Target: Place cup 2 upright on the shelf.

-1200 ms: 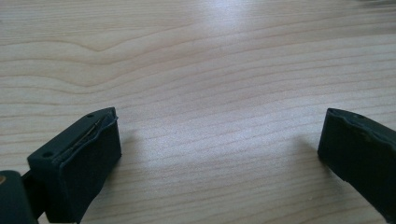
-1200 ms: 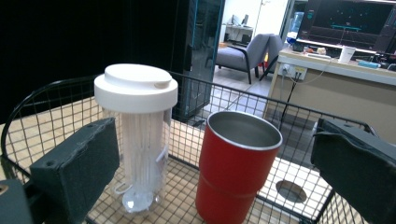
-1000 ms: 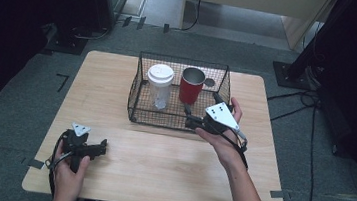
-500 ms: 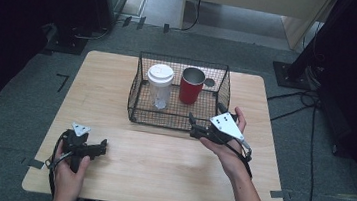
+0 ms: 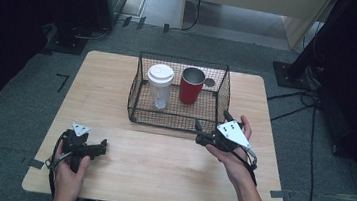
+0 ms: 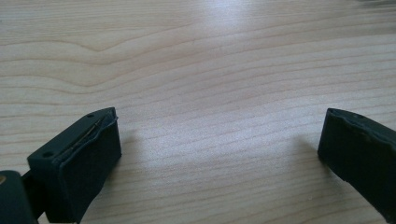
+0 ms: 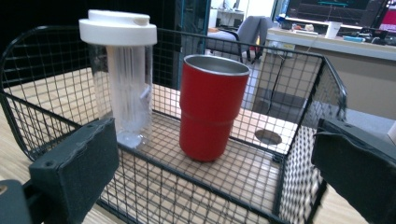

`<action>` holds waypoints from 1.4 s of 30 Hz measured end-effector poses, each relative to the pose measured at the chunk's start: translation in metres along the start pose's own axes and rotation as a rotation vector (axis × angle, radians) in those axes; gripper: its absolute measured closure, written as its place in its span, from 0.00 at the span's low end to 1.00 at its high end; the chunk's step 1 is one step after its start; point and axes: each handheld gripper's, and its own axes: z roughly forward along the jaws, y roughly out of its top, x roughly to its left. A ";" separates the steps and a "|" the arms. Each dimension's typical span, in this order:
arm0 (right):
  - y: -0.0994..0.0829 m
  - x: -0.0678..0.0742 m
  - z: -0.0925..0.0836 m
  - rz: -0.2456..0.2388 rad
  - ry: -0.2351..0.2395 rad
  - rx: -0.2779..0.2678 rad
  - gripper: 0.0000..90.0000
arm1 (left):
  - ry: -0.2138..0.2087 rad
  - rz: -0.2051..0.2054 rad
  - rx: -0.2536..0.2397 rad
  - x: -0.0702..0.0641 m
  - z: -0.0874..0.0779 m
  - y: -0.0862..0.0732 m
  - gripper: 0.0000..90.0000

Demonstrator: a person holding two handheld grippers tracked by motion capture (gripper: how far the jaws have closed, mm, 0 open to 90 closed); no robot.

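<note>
A black wire basket (image 5: pixel 138 107) stands at the back middle of the wooden table (image 5: pixel 159 164). Inside it, upright, are a clear bottle with a white lid (image 5: pixel 159 86) and, to its right, a red metal cup (image 5: pixel 191 86). My right gripper (image 5: pixel 210 127) hovers just outside the basket's near right corner, open and holding nothing. In the right gripper view, the right gripper (image 7: pixel 215 177) faces the basket wall (image 7: pixel 299 154), the bottle (image 7: pixel 122 88) and the cup (image 7: pixel 212 107). My left gripper (image 5: pixel 101 146) rests at the near left, open over bare wood (image 6: pixel 187 70).
A small round disc (image 7: pixel 267 136) lies on the basket floor behind the cup. Cables (image 5: pixel 312 102) and a black stand base (image 5: pixel 290 74) sit on the floor right of the table. Bare tabletop stretches between the two grippers.
My right gripper has drawn back from the basket towards the near edge and a little right. The left gripper, the bottle and the cup have not moved.
</note>
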 end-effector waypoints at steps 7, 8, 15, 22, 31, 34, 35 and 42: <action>-0.014 -0.012 -0.009 0.015 -0.028 0.027 0.01 | 0.000 0.000 0.000 0.000 0.000 0.000 0.00; -0.015 -0.013 -0.010 0.014 -0.032 0.030 0.01 | 0.000 0.001 0.000 0.000 0.000 0.000 0.00; -0.032 -0.024 -0.019 0.033 -0.060 0.057 0.01 | 0.000 0.001 0.001 0.000 0.000 0.000 0.00; -0.050 -0.038 -0.026 0.057 -0.095 0.097 0.00 | 0.000 0.001 0.000 0.000 0.000 0.000 0.00; -0.069 -0.054 -0.037 0.065 -0.137 0.150 0.00 | 0.000 0.000 0.001 0.000 0.000 0.000 0.00; -0.074 -0.059 -0.040 0.072 -0.152 0.168 0.00 | 0.000 0.001 0.001 0.000 0.000 0.000 0.00; -0.076 -0.060 -0.041 0.064 -0.154 0.178 0.00 | 0.000 0.001 0.000 0.000 0.000 0.000 0.00; -0.087 -0.068 -0.050 0.043 -0.182 0.235 0.00 | 0.000 0.000 0.000 0.000 0.000 0.000 0.00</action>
